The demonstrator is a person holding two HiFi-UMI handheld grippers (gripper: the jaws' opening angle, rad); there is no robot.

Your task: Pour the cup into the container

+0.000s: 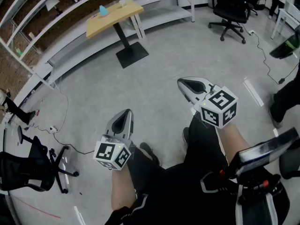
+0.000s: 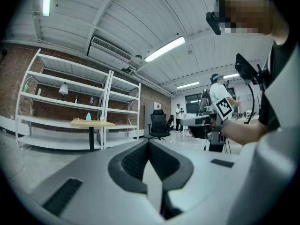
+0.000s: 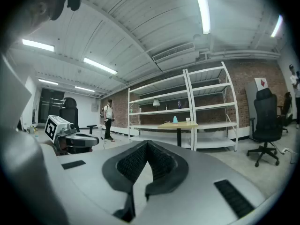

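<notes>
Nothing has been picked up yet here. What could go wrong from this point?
1. The table with the cup is still far off, and a cable lies left of the way there, so it may be a trip hazard.
2. The left gripper and right gripper are both shut and empty. Reaching the cup without opening could knock it over.

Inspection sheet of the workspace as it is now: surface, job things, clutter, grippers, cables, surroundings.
Surface: wooden table, far off beside white shelving.
Job's things: white cup and blue object on that table; contents cannot be told.
Clutter: nothing seen.
Grippers: left gripper and right gripper both shut, empty, held level, well short of the table.
Cables: floor cable at left, another at right.
Surroundings: office chair, brick wall, a person in the distance.
</notes>
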